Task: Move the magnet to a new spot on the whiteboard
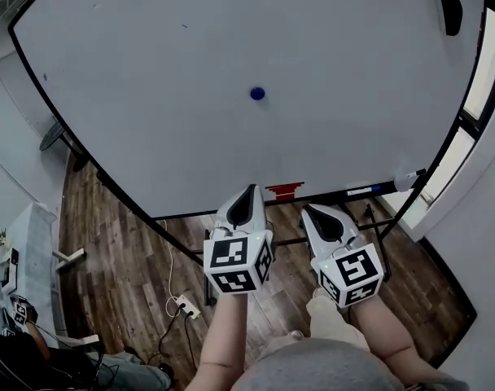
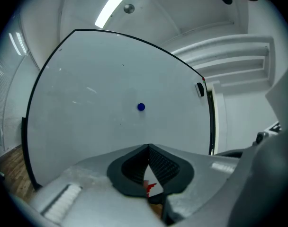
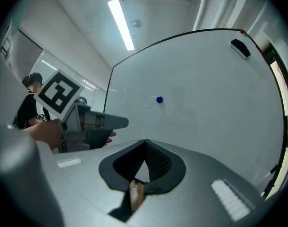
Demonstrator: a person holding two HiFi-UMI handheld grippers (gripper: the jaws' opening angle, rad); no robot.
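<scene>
A small round blue magnet (image 1: 257,94) sticks near the middle of the whiteboard (image 1: 150,96); it also shows as the blue magnet (image 2: 141,107) in the left gripper view and the magnet (image 3: 159,99) in the right gripper view. My left gripper (image 1: 249,194) is held back from the board, below the magnet, jaws shut with nothing between them. My right gripper (image 1: 314,211) hangs beside it to the right, also shut and empty. Both point level at the board, well short of the magnet.
A black eraser (image 1: 450,12) clings to the board's upper right corner. A marker (image 1: 370,190) and a red item (image 1: 284,191) lie on the board's tray. A power strip (image 1: 185,305) with cable lies on the wooden floor. A person (image 3: 30,108) stands at the left.
</scene>
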